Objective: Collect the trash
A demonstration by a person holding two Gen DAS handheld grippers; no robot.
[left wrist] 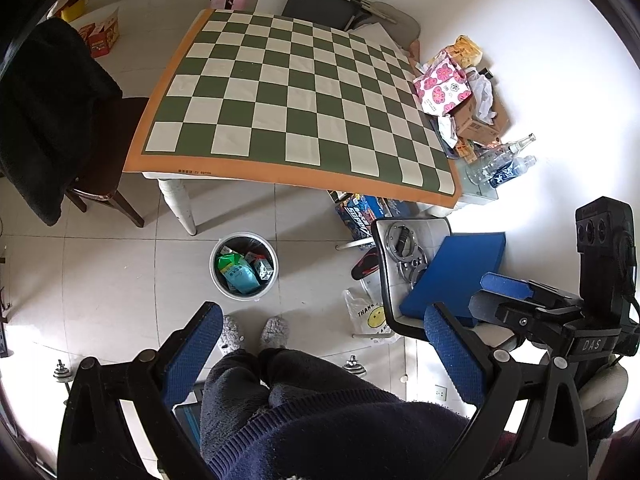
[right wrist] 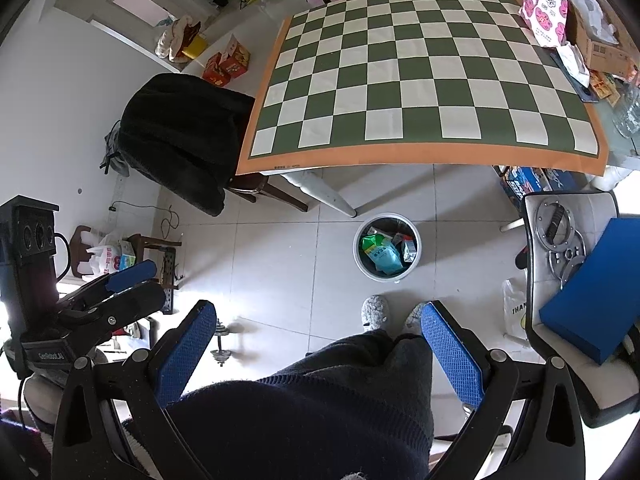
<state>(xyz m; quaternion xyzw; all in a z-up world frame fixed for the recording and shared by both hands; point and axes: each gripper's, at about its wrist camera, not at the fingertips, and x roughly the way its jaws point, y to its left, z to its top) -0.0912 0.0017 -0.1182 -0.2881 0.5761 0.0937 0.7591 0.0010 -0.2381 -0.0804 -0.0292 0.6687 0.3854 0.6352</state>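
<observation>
Trash: packets in the bin on the floor, just before my slippers. Desk: checkered mat bare, clutter at its right edge. My left gripper and right gripper: both wide open, empty.
</observation>
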